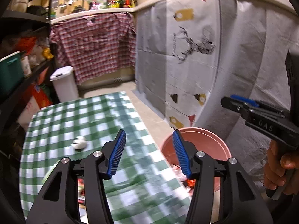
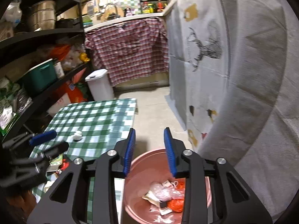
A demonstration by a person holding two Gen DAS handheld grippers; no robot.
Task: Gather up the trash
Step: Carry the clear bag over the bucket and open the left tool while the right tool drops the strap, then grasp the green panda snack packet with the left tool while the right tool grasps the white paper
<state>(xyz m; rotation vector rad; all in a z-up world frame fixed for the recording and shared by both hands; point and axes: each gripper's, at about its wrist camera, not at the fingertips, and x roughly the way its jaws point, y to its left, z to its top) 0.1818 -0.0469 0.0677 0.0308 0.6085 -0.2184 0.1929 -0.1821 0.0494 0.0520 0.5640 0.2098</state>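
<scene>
Over the checked table (image 1: 78, 115), the left wrist view shows the left gripper (image 1: 148, 136) with fingers wide and empty; a crumpled white wad (image 1: 80, 142) lies on the cloth at 10 o'clock from the tips, the pink bin (image 1: 209, 143) stands at 3 o'clock, and the right gripper (image 1: 243, 106) is farther right in a hand (image 1: 278, 169). Above the bin (image 2: 142, 160), the right wrist view shows the right gripper (image 2: 149, 140) with fingers narrowly parted and empty, wrappers (image 2: 168, 194) in the bin at 6 o'clock, the wad (image 2: 77, 135) at 9 o'clock on the table (image 2: 101, 115), and the left gripper (image 2: 46, 141) beyond it.
</scene>
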